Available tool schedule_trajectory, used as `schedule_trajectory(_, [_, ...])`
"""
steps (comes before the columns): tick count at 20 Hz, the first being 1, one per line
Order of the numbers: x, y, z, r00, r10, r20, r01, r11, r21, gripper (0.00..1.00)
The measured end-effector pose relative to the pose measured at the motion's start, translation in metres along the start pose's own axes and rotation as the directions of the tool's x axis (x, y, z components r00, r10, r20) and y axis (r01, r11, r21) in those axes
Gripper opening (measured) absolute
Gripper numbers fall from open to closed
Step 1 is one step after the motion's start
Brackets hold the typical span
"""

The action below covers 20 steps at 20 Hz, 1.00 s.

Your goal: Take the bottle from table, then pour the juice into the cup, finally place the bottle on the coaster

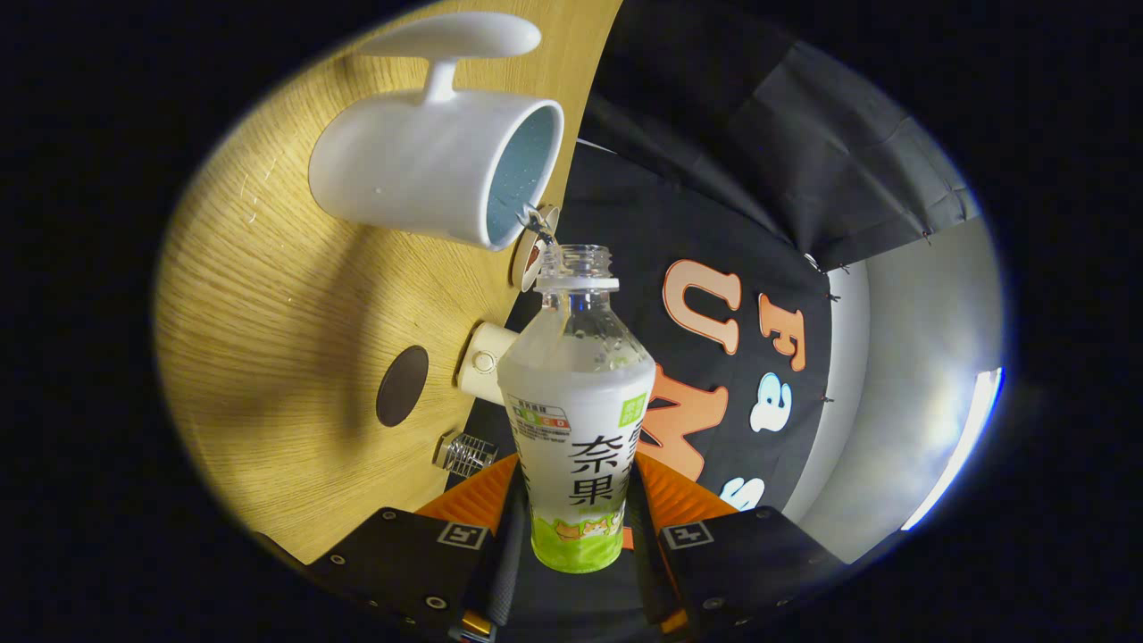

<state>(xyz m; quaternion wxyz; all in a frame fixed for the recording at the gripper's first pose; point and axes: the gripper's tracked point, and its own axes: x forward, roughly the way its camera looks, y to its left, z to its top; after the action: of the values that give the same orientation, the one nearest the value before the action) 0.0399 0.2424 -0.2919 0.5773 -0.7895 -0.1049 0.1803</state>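
My gripper [576, 513] fingers clamp the bottle [576, 393]. Its label carries big dark characters; the small print is illegible. 1 square marker tag sits on each finger mount.

The gripper [576, 536] fingers clamp the open bottle [576, 420], tipped, juice trickling from its mouth into the white cup [429, 170] on the desk [268, 313].

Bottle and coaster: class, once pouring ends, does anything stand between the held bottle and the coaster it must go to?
Nothing visible does. The gripper is shut on the bottle, tipped at the cup. The dark round coaster lies on bare table beside the bottle.
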Motion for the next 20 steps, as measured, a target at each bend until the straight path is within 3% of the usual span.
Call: schedule_trajectory(20, [0.007, -0.019, 0.01, 0.997, -0.049, 0.052, 0.054, 0.992, -0.113, 0.56])
